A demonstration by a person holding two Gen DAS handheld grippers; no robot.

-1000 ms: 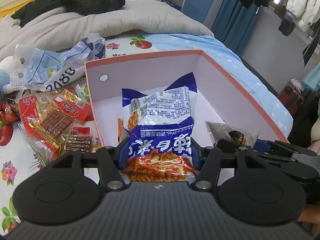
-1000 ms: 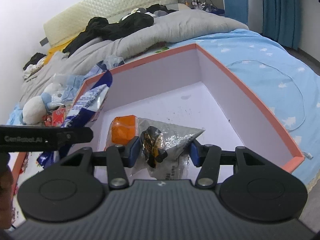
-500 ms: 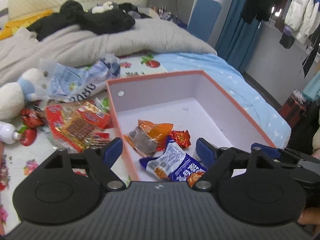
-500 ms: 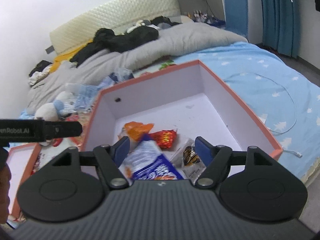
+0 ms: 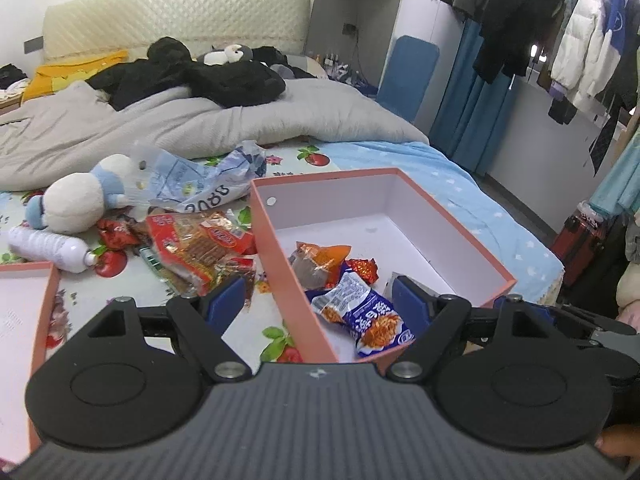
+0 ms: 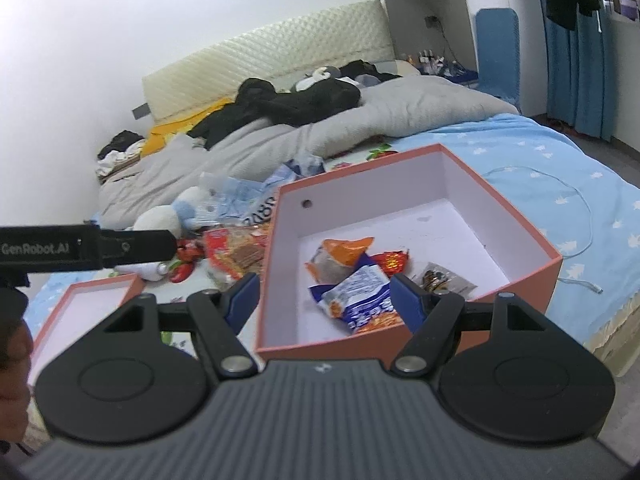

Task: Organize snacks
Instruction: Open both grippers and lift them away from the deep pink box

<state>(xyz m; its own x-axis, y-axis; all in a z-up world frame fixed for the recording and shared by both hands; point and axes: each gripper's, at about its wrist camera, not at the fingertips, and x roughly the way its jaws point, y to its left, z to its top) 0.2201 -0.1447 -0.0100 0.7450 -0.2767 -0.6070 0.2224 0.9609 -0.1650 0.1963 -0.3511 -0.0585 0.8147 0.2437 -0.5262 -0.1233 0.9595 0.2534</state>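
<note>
Both the left tongs (image 5: 318, 306) and right tongs (image 6: 324, 298) gape wide and empty, having let go a second ago. The blue noodle packet (image 5: 366, 316) and clear pouch (image 6: 444, 282) now lie low in frame inside the orange box (image 5: 280, 280). Only the left view shows the bottle (image 5: 48, 248).

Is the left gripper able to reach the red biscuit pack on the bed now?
Probably yes. The left gripper is open and empty, and the biscuit pack lies uncovered on the bed, just outside the box wall, ahead and to its left. Nothing stands between them.
</note>
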